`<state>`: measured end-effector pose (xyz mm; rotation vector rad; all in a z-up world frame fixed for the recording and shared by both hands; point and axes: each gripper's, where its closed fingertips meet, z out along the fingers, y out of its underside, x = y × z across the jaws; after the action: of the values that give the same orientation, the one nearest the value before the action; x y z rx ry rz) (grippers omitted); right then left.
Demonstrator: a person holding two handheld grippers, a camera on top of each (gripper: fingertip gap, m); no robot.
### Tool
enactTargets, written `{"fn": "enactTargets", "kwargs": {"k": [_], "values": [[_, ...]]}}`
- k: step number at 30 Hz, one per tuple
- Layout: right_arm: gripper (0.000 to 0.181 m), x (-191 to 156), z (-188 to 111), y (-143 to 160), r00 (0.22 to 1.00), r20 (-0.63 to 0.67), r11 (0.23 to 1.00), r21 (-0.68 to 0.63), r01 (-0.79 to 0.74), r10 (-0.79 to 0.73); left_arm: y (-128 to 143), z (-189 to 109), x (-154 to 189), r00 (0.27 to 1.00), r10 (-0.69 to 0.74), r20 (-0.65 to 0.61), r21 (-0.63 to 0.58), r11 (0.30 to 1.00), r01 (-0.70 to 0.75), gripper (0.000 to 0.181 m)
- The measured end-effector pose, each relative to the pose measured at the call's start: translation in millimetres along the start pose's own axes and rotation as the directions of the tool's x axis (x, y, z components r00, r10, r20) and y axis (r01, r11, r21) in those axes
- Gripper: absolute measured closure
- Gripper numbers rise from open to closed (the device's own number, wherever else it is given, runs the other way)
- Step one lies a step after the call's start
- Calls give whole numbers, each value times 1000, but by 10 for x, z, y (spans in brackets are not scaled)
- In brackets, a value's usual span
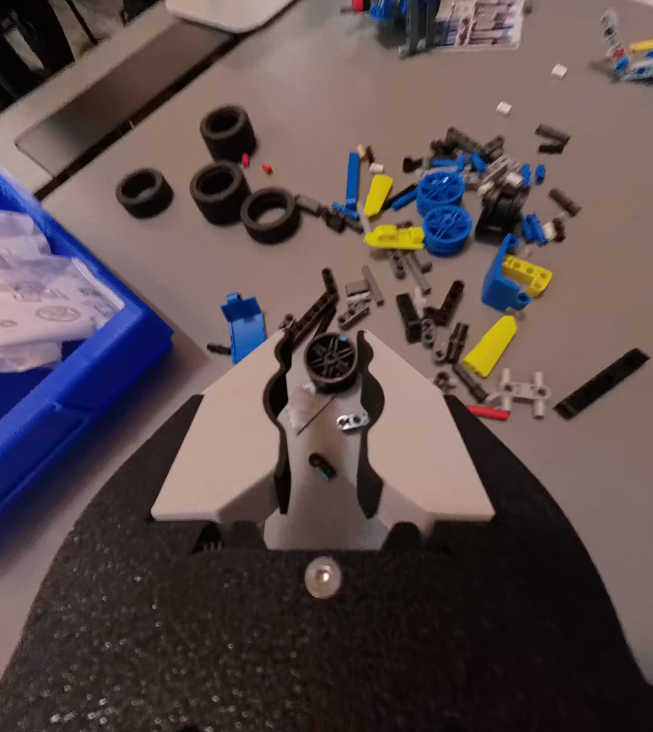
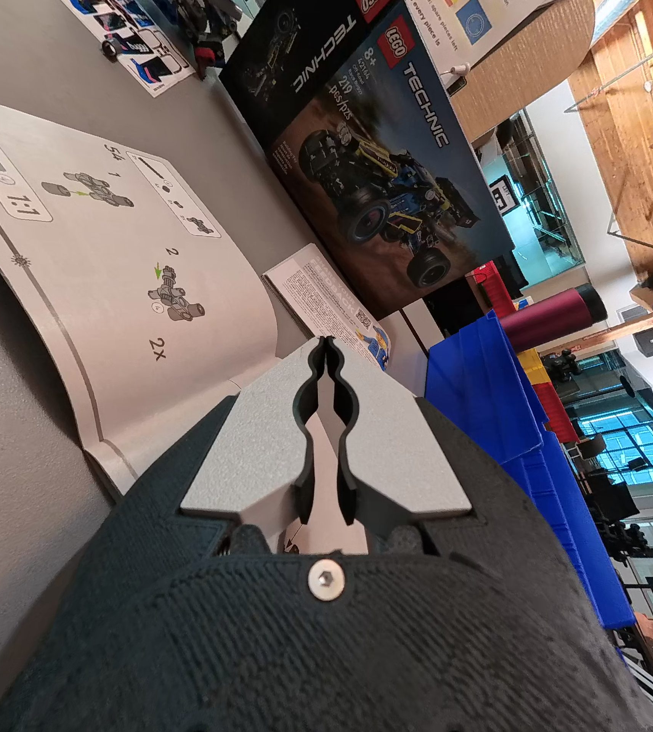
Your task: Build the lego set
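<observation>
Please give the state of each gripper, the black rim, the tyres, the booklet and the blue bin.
Left gripper: open, black rim between its fingers.
Right gripper: shut, empty.
Black rim: bare, no tyre on it.
Tyres: loose on the table, unmounted.
Booklet: open, page curled.
Blue bin: open, holds plastic bags.

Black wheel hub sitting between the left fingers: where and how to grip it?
Grip the black wheel hub across its outer rim, descending from above. It seems to lie tilted, spoked face toward the camera, so the round rim likely suits the curved notches of the left gripper, whose open fingers already flank it.
</observation>
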<state>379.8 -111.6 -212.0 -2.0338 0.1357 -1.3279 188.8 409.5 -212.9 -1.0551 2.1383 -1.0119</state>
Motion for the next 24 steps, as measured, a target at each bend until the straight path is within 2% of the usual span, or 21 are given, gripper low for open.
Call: {"fn": "enactTargets", "kwargs": {"k": [2, 3, 5, 8, 13, 17, 19, 22, 24], "values": [[181, -14, 3, 6, 1000, 0, 1000, -7, 13, -13, -147, -34, 266, 997, 56, -52, 48, 997, -53, 153], [181, -19, 3, 4, 1000, 1, 1000, -7, 16, -16, -144, -54, 462, 991, 88, -105, 33, 996, -85, 154], [181, 7, -9, -15, 1000, -11, 1000, 5, 4, -4, -11, -106, 772, 977, 111, -180, -61, 990, -124, 155], [181, 92, -46, -65, 998, -41, 998, 42, -38, 40, 134, -196, 958, 979, 105, -177, -161, 978, -134, 158], [181, 114, -72, -111, 998, -51, 998, 60, -26, 30, 396, -216, 1057, 982, 68, -174, -338, 933, -124, 163], [181, 116, -109, -186, 998, -57, 997, 83, -1, 6, 430, -122, 1088, 981, 57, -184, -366, 923, -122, 168], [181, 140, -137, -226, 998, -66, 995, 102, -8, 15, 418, -92, 1097, 982, 53, -179, -364, 924, -117, 178], [181, 180, -178, -258, 996, -81, 992, 122, -12, 22, 392, -97, 1071, 987, 93, -133, -377, 916, -137, 179], [181, 204, -208, -298, 996, -88, 989, 144, -20, 33, 272, -131, 1068, 989, 119, -89, -358, 923, -143, 179]]}}
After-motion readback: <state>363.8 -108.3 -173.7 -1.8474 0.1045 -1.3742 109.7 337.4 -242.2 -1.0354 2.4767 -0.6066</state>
